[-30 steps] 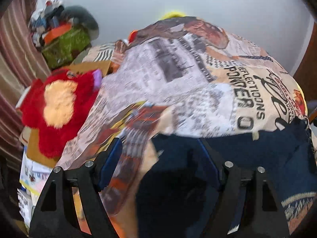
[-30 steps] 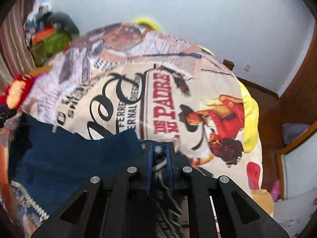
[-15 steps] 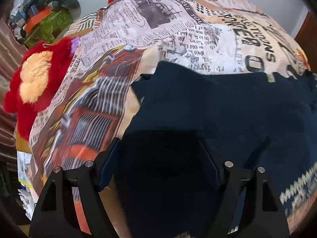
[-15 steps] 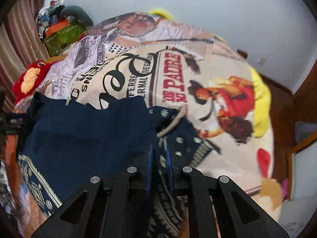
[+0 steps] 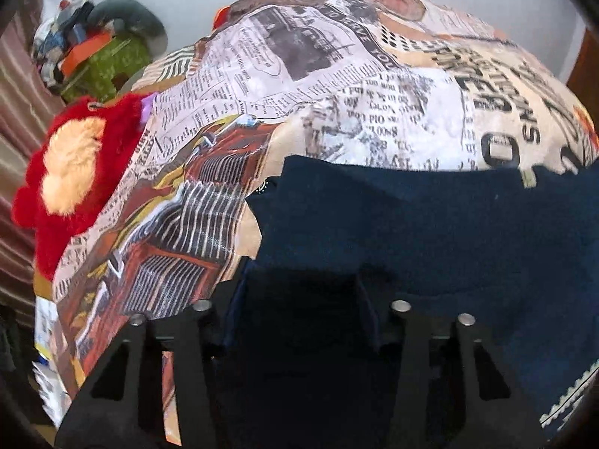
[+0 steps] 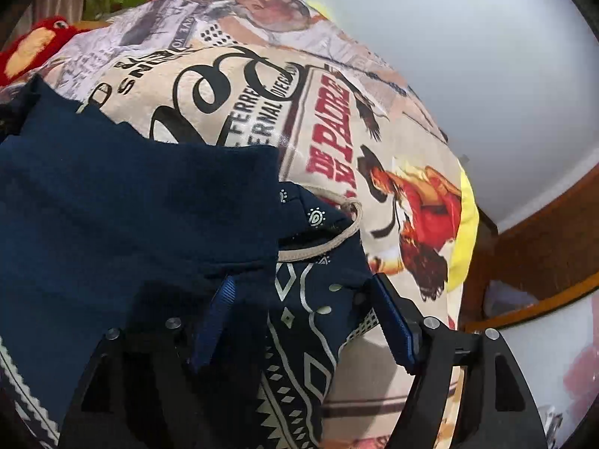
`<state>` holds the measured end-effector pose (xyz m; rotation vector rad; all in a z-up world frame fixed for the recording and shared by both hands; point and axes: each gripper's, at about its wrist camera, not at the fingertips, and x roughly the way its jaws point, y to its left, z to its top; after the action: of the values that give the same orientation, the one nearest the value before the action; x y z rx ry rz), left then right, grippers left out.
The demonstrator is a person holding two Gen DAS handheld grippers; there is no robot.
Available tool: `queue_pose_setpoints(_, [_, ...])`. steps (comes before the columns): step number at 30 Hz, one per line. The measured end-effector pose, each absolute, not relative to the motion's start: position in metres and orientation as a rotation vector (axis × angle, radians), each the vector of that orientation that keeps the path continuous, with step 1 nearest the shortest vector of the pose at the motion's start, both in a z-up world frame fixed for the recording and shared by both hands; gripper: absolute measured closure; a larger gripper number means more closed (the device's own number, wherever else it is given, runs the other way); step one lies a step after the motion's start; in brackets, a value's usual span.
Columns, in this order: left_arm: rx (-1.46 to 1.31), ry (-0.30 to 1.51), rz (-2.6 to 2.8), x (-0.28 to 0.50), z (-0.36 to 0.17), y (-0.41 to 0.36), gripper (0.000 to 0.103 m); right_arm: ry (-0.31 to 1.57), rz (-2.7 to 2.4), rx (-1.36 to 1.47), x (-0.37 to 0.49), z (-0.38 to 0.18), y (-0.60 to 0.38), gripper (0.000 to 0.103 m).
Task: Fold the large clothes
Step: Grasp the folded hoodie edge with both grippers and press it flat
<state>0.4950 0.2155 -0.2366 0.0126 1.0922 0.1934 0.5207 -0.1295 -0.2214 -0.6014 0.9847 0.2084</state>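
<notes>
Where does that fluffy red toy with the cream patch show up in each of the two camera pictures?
Left wrist view: the red plush toy sits at the left edge, beside the printed bedspread.
Right wrist view: the same toy shows in the top left corner.
Shared landmark: the navy garment lying on the bedspread.

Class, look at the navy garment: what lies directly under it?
The navy garment lies on a printed bedspread showing newspaper and poster designs. Whatever part of the print lies beneath the cloth is covered and cannot be seen.
</notes>
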Motion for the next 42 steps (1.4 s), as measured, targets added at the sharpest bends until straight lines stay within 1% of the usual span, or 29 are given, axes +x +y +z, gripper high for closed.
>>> queue_pose_setpoints(3, [-0.009,1.064,0.193,0.492,-0.229,0.214,0.068,1.0,0.232,-0.518,0.524,-0.213,-0.14,0.032])
queue_pose_setpoints(7, [0.006,1.042,0.191,0.492,-0.221,0.211,0.072,0.991,0.375,-0.275,0.526,-0.186,-0.155,0.032])
queue_pose_setpoints(10, [-0.021,1.047,0.189,0.492,-0.223,0.213,0.08,1.048,0.444,-0.143,0.537,-0.19,-0.154,0.034])
queue_pose_setpoints(12, [-0.018,1.039,0.189,0.491,-0.223,0.211,0.085,1.091,0.425,-0.123,0.547,-0.203,-0.152,0.048])
queue_pose_setpoints(14, [0.003,1.025,0.182,0.489,-0.221,0.206,0.089,1.141,0.436,-0.068,0.554,-0.22,-0.153,0.052])
queue_pose_setpoints(16, [0.029,0.99,0.173,0.485,-0.212,0.2,0.09,1.123,0.441,-0.03,0.55,-0.221,-0.155,0.064])
queue_pose_setpoints(18, [0.017,0.952,0.162,0.483,-0.2,0.199,0.09,1.102,0.44,-0.042,0.548,-0.215,-0.155,0.086])
queue_pose_setpoints(21, [-0.025,0.885,0.15,0.484,-0.179,0.2,0.09,1.059,0.443,-0.081,0.544,-0.205,-0.156,0.092])
queue_pose_setpoints(23, [-0.057,0.876,0.152,0.491,-0.173,0.203,0.09,1.006,0.428,-0.083,0.54,-0.193,-0.161,0.093])
queue_pose_setpoints(25, [-0.068,0.908,0.163,0.502,-0.181,0.206,0.09,0.969,0.402,-0.062,0.541,-0.183,-0.167,0.093])
queue_pose_setpoints(27, [-0.068,0.987,0.183,0.516,-0.201,0.208,0.089,0.969,0.363,-0.076,0.546,-0.182,-0.168,0.093])
queue_pose_setpoints(29, [-0.067,1.065,0.196,0.521,-0.223,0.209,0.086,1.017,0.329,-0.091,0.554,-0.192,-0.168,0.093])
queue_pose_setpoints(30, [-0.056,1.078,0.209,0.52,-0.23,0.209,0.08,1.034,0.321,-0.104,0.555,-0.197,-0.168,0.093])
queue_pose_setpoints(33, [-0.036,1.07,0.212,0.51,-0.227,0.208,0.073,1.032,0.3,-0.15,0.548,-0.203,-0.166,0.092])
queue_pose_setpoints(36, [-0.022,1.1,0.19,0.499,-0.212,0.211,0.072,1.025,0.281,-0.175,0.541,-0.191,-0.168,0.092])
queue_pose_setpoints(38, [0.009,1.087,0.192,0.488,-0.195,0.212,0.072,1.011,0.213,-0.193,0.537,-0.176,-0.171,0.092])
queue_pose_setpoints(40, [0.008,1.063,0.172,0.477,-0.18,0.212,0.065,0.963,0.157,-0.215,0.531,-0.155,-0.171,0.092])
queue_pose_setpoints(42, [-0.021,1.033,0.132,0.463,-0.163,0.21,0.044,0.945,0.205,-0.176,0.523,-0.139,-0.17,0.092])
